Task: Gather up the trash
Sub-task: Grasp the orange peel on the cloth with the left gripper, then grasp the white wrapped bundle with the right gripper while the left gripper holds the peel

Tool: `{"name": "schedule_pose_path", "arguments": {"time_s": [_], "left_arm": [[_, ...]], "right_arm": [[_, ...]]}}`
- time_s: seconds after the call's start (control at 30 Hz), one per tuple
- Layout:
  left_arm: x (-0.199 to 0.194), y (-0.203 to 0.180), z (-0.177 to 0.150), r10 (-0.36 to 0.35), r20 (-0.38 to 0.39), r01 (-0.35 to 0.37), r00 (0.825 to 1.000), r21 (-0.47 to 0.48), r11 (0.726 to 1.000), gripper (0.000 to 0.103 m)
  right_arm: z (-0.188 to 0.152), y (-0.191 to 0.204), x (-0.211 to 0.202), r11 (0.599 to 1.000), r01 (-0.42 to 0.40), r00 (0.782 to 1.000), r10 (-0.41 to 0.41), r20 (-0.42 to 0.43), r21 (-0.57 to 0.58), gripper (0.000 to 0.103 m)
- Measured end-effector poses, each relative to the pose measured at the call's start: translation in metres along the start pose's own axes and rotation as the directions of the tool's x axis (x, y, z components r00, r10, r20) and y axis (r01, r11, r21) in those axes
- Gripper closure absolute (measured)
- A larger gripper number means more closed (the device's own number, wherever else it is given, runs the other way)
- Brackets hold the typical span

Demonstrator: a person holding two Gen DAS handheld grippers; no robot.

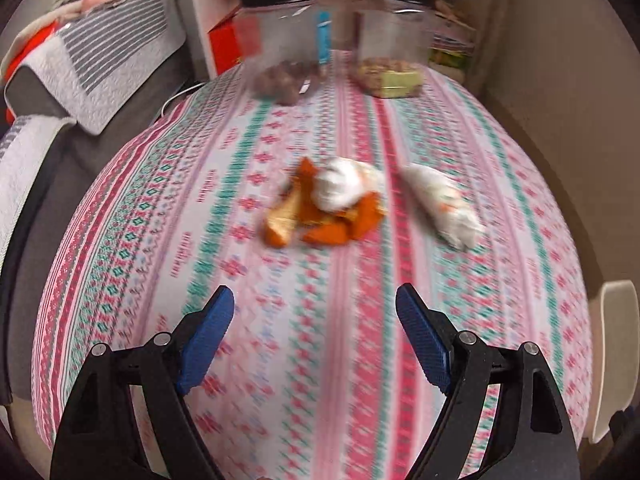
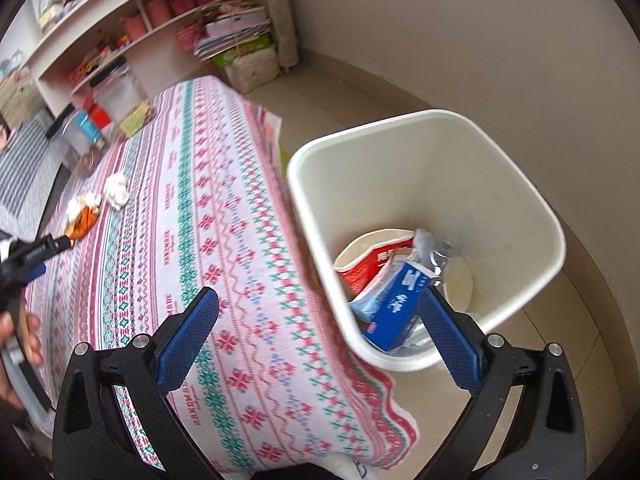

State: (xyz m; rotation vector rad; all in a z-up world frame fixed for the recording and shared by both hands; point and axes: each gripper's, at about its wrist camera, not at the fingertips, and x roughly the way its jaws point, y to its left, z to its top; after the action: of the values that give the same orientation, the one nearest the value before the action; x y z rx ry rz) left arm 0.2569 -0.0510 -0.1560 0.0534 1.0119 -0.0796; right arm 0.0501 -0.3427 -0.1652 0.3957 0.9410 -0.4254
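Orange peel (image 1: pixel 316 220) lies mid-table with a crumpled white tissue (image 1: pixel 340 188) on top, and a second crumpled tissue (image 1: pixel 444 204) sits just to its right. My left gripper (image 1: pixel 314 304) hangs open above the patterned tablecloth (image 1: pixel 200 240), short of the peel, with nothing between its blue pads. My right gripper (image 2: pixel 318 312) is open and empty over the table's corner beside the white bin (image 2: pixel 420 152). The bin holds a blue packet (image 2: pixel 396 304), a red and white cup (image 2: pixel 372 256) and clear wrapping. In the right wrist view the peel (image 2: pixel 82 220) and tissue (image 2: pixel 116 190) are far left.
Two clear jars (image 1: pixel 280 40) with food stand at the table's far end, a blue bottle (image 1: pixel 324 36) between them. Shelves (image 2: pixel 160 12) fill the back wall. A bed with a striped quilt (image 1: pixel 100 60) lies left of the table. A hand (image 2: pixel 16 344) shows at the left edge.
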Motion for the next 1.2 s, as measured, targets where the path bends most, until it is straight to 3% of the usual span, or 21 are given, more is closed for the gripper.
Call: {"name": "schedule_pose_path", "arguments": {"time_s": [0.13,0.23,0.5,0.63,0.67,0.77,0.93,1.03,1.2], "left_arm": [[0.019,0.03,0.012,-0.04,-0.018,0.04,0.999,0.003,0.999,0.029],[0.029,0.032,0.019,-0.054,-0.015,0.055,0.998,0.053,0.997,0.032],[0.055,0.029,0.039,-0.095,-0.039,0.097,0.995,0.056,0.994,0.04],[0.062,0.026,0.05,-0.179,-0.057,0.18,0.982,0.022,0.983,0.055],[0.063,0.025,0.05,-0.189,-0.063,0.191,0.98,0.02,0.981,0.063],[0.065,0.03,0.046,-0.216,-0.067,0.215,0.974,-0.014,0.976,0.073],[0.044,0.058,0.022,-0.246,-0.03,0.242,0.969,-0.111,0.964,0.085],[0.028,0.075,-0.005,-0.254,-0.011,0.25,0.967,-0.131,0.959,0.085],[-0.004,0.093,-0.053,-0.205,0.021,0.206,0.979,-0.115,0.972,0.085]], "right_arm": [[0.001,0.015,0.016,1.0,-0.007,1.0,0.006,-0.029,-0.02,0.007],[0.001,0.029,0.028,0.999,-0.017,0.998,0.015,-0.055,-0.029,0.007],[0.007,0.059,0.038,0.997,-0.027,0.997,0.021,-0.068,-0.079,0.007],[0.01,0.07,0.043,0.995,-0.023,0.997,0.017,-0.075,-0.092,0.007],[0.01,0.073,0.045,0.995,-0.024,0.997,0.016,-0.078,-0.098,0.007],[0.012,0.08,0.048,0.994,-0.028,0.996,0.019,-0.086,-0.109,0.007],[0.02,0.102,0.052,0.99,-0.05,0.996,0.04,-0.078,-0.132,0.007],[0.026,0.123,0.056,0.985,-0.072,0.995,0.062,-0.074,-0.154,0.007],[0.031,0.169,0.067,0.974,-0.116,0.992,0.103,-0.077,-0.196,0.007]]}}
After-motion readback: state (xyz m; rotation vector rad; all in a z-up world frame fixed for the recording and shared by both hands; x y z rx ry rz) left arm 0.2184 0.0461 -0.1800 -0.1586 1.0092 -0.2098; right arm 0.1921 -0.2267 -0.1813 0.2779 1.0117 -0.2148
